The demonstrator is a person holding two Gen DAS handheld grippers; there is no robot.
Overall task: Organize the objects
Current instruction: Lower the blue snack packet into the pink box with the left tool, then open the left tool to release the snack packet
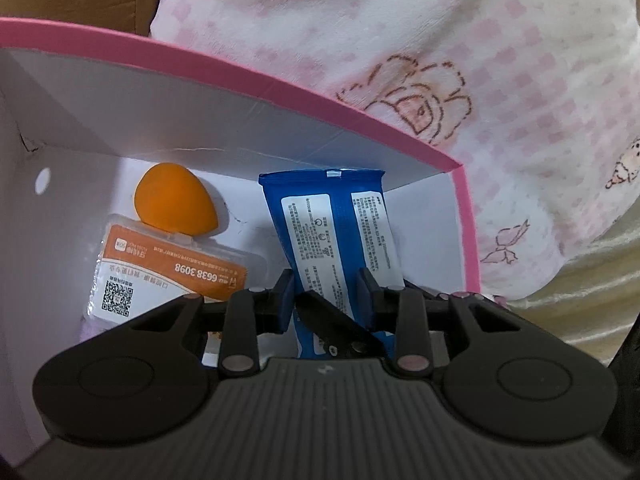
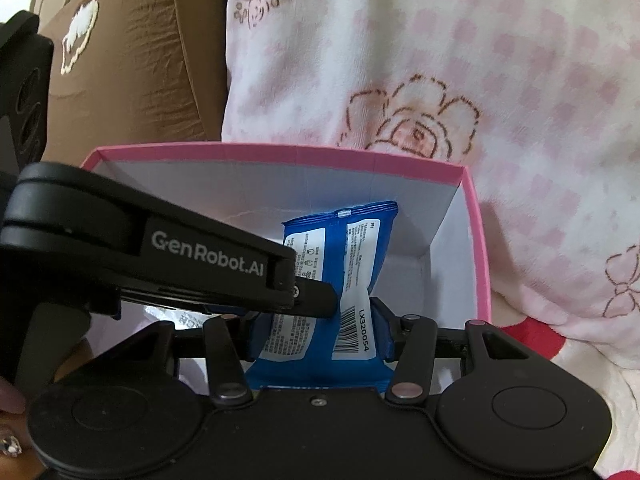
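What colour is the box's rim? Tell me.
Pink, around the box; its inner walls are white. It shows best in the right wrist view.

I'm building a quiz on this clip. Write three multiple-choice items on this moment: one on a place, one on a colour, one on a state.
1. Where does the blue packet sit?
A. On the blanket
B. In the pink-rimmed box
C. On the brown cushion

2. What colour is the egg-shaped sponge in the box?
A. Green
B. Purple
C. Orange

3. What is the right gripper doing?
A. Shut on the blue packet
B. Hanging open above the blanket
C. Shut on the sponge

Answers:
1. B: both views show the packet inside the box's white walls.
2. C: the left wrist view shows it orange, behind the clear case with the orange label.
3. A: the blue pads press the packet from both sides, crumpling it.
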